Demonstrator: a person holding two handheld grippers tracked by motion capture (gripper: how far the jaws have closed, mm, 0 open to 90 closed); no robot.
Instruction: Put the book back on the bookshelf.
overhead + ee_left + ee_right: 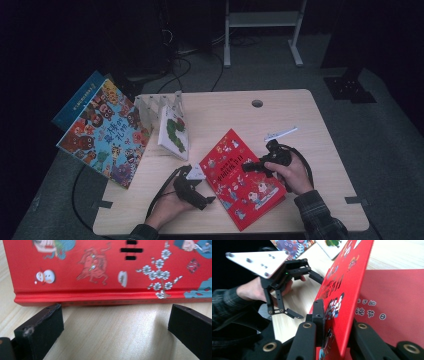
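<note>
A red picture book [240, 180] lies on the wooden table [305, 150] in front of the person. My right gripper [247, 167] is shut on the book's front cover [347, 285] and holds it tilted up off the red first page [392, 297]; one jaw presses the outer face, the other is behind the cover. My left gripper [209, 190] rests on the table at the book's left edge. Its jaws stand open with bare wood between them, just short of the spine [100, 296]. That left gripper [310, 298] also appears open in the right gripper view.
A large colourful picture book [105, 132] leans at the table's left edge with a blue book [75, 102] behind it. A white book rack [157, 105] and a white caterpillar book [174, 132] stand beside it. A small white strip [281, 133] lies at the right.
</note>
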